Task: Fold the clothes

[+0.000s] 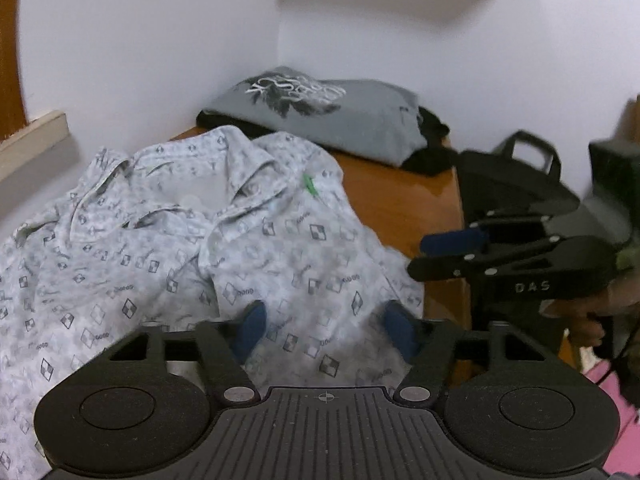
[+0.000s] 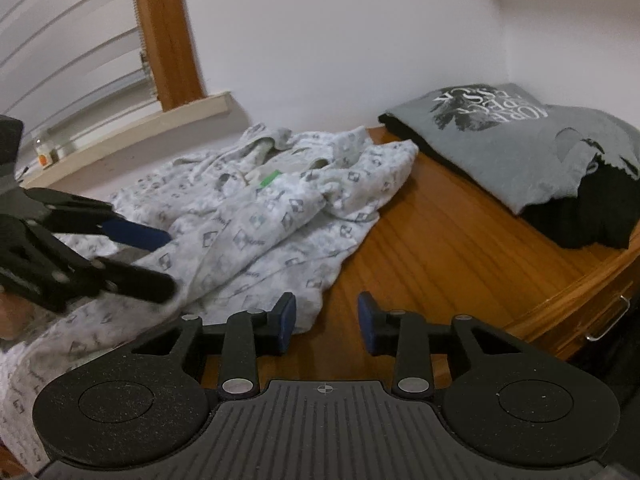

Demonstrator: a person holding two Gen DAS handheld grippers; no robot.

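Shirt (image 1: 168,240) lies rumpled on the worktop (image 2: 440,248), collar far: light, floppy cotton that'll sag, so pinch both shoulder seams. Your left hand-held gripper (image 1: 324,326) hovers part-open over it, right hand-held gripper (image 2: 327,320) part-open, both empty.

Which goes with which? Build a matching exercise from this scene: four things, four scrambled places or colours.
Things:
1. patterned shirt
2. grey T-shirt
3. black garment
4. small jar

Descriptions:
A. on the window sill
B. spread rumpled on the wooden table
C. folded, with a printed design on top
D. under the folded grey one

Pairs: 1-B, 2-C, 3-D, 4-A
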